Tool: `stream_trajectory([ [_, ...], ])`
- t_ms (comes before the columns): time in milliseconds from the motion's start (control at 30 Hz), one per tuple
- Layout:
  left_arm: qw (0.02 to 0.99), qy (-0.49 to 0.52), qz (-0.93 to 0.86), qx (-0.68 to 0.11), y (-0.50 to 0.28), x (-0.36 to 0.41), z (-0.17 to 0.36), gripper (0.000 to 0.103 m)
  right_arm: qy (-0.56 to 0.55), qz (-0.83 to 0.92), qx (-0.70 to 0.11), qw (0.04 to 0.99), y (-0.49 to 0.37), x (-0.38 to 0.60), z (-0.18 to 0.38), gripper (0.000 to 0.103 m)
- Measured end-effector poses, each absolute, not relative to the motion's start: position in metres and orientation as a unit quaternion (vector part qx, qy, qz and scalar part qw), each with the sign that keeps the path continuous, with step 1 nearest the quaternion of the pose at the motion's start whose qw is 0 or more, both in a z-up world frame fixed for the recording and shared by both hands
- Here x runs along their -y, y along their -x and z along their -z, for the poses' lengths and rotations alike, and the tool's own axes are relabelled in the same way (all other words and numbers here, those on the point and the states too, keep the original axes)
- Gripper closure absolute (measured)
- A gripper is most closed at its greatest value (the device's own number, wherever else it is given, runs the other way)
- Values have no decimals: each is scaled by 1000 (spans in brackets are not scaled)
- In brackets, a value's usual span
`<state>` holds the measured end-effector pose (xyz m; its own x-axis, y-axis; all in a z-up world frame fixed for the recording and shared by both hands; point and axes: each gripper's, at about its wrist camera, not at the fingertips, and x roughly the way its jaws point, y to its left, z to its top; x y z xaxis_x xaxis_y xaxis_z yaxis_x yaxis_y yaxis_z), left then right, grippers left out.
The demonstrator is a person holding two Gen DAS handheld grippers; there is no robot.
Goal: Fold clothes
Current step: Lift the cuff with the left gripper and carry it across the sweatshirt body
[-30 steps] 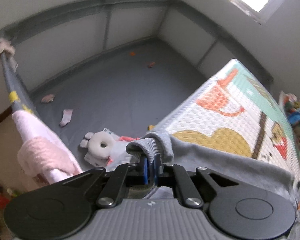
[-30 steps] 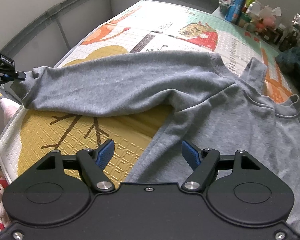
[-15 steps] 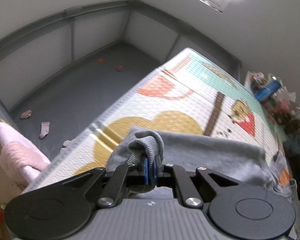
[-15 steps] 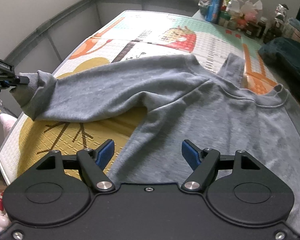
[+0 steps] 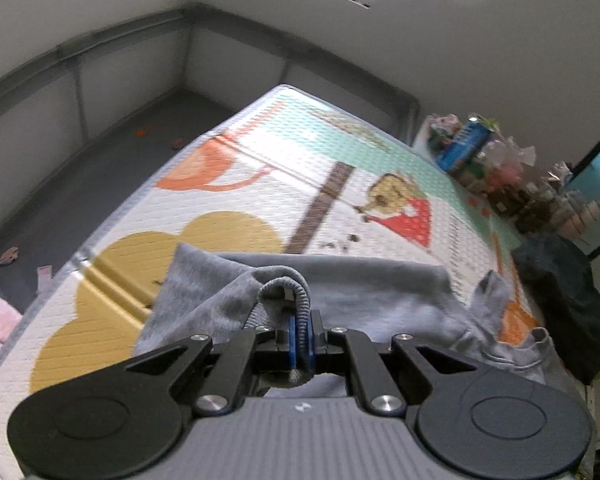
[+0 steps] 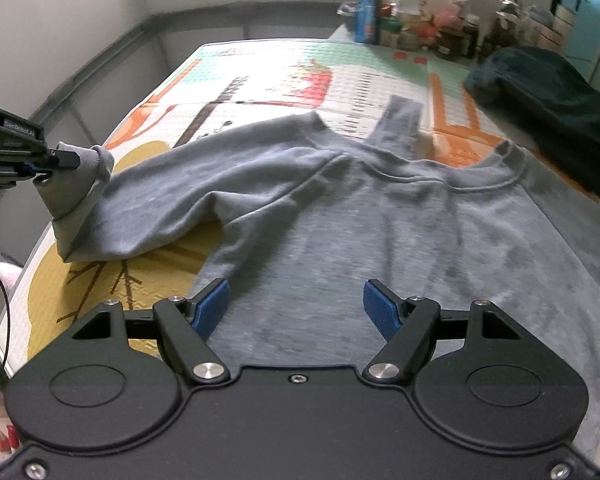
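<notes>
Left gripper (image 5: 300, 334) pinches the sweatshirt (image 6: 380, 220) cuff, right gripper (image 6: 296, 310) gapes empty, dark garment (image 6: 548, 92) beside.

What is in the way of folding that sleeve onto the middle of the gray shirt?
Nothing that I can see. The left gripper is shut on the sleeve cuff, and the gray sweatshirt has a bare body. The right gripper is open above the hem, apart from the sleeve. The dark garment lies off to the side.

Sweatshirt (image 6: 380, 240) hem hidden behind tongs; clutter (image 6: 432, 20) blurred.
</notes>
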<state>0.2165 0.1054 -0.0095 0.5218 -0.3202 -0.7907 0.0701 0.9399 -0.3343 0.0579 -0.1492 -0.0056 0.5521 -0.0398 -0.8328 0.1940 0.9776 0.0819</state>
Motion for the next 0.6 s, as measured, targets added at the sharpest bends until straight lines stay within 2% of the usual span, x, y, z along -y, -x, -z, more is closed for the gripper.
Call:
stream_trajectory([
  [600, 843, 83, 237, -476, -204, 66, -9, 97, -144, 119, -451, 873, -16, 228, 2, 31],
])
